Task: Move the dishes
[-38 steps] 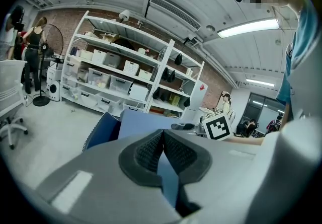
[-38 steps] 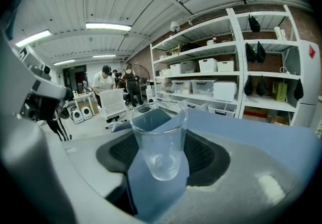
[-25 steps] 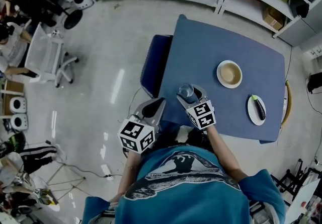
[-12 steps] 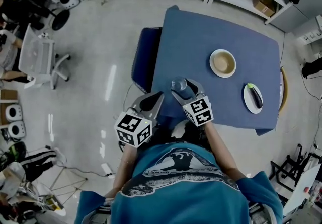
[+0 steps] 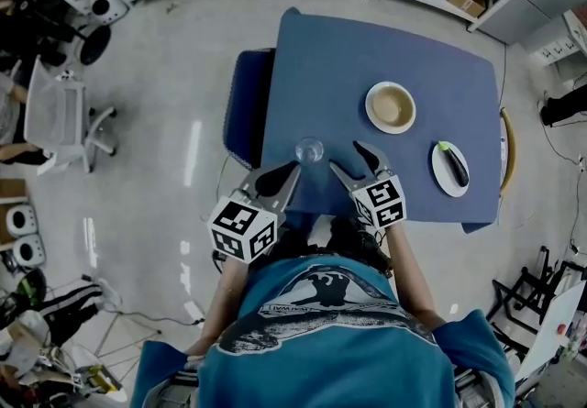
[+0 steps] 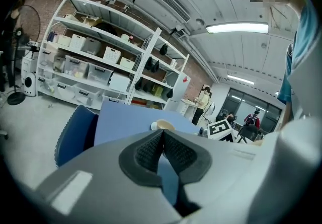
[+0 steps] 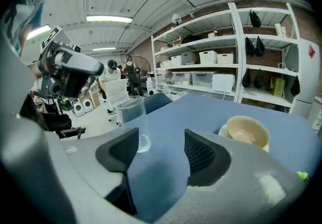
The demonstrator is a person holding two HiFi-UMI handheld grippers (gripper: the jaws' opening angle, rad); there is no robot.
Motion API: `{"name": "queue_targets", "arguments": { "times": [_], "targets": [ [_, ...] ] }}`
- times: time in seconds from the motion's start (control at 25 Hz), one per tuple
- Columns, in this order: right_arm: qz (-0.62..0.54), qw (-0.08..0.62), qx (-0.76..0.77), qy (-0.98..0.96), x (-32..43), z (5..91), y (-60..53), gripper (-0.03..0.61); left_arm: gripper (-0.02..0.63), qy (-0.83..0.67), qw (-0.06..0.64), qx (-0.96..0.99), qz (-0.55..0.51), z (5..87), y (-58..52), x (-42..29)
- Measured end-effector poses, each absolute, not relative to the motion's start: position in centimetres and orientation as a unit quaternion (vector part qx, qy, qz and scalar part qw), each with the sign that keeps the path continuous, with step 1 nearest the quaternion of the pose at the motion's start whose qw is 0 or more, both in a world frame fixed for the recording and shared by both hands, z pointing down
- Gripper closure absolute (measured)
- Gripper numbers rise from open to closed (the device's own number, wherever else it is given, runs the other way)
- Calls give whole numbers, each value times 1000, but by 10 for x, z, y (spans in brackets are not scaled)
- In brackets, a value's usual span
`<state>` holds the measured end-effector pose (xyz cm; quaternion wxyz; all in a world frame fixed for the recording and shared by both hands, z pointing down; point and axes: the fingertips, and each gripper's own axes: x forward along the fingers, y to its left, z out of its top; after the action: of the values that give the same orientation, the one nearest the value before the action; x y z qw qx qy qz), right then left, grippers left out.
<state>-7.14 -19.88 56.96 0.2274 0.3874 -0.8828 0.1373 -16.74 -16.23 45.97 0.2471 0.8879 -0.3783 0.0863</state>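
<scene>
Since the earlier frames the right gripper (image 5: 353, 161) has left the glass (image 5: 309, 151) and shifted toward 3 o'clock; its jaws stand wide apart and empty. The glass stands upright near the desk's (image 5: 367, 49) front edge. The left gripper (image 5: 280, 179) has its jaws pressed together on nothing. The bowl (image 5: 391, 106) sits at 2 o'clock from the glass. On the plate (image 5: 441, 180) the eggplant (image 5: 456, 166) lies with its long axis running from 11 to 5 o'clock, green stem toward 11.

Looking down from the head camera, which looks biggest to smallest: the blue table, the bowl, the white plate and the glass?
1. The table, by far.
2. The bowl and the plate look about alike, so I would not rank them.
3. The glass, the smallest.
</scene>
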Motion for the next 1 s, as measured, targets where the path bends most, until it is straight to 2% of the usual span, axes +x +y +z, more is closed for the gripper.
{"name": "queue_targets", "arguments": {
  "times": [0.52, 0.76, 1.0],
  "targets": [
    [129, 264, 499, -815, 65, 567, -261, 317, 600, -365, 238, 896, 79, 450, -179, -118],
    [91, 317, 465, -821, 81, 571, -279, 327, 600, -374, 234, 894, 77, 444, -184, -92],
    [49, 371, 390, -841, 60, 588, -287, 330, 600, -399, 235, 883, 80, 446, -183, -86]
  ]
}}
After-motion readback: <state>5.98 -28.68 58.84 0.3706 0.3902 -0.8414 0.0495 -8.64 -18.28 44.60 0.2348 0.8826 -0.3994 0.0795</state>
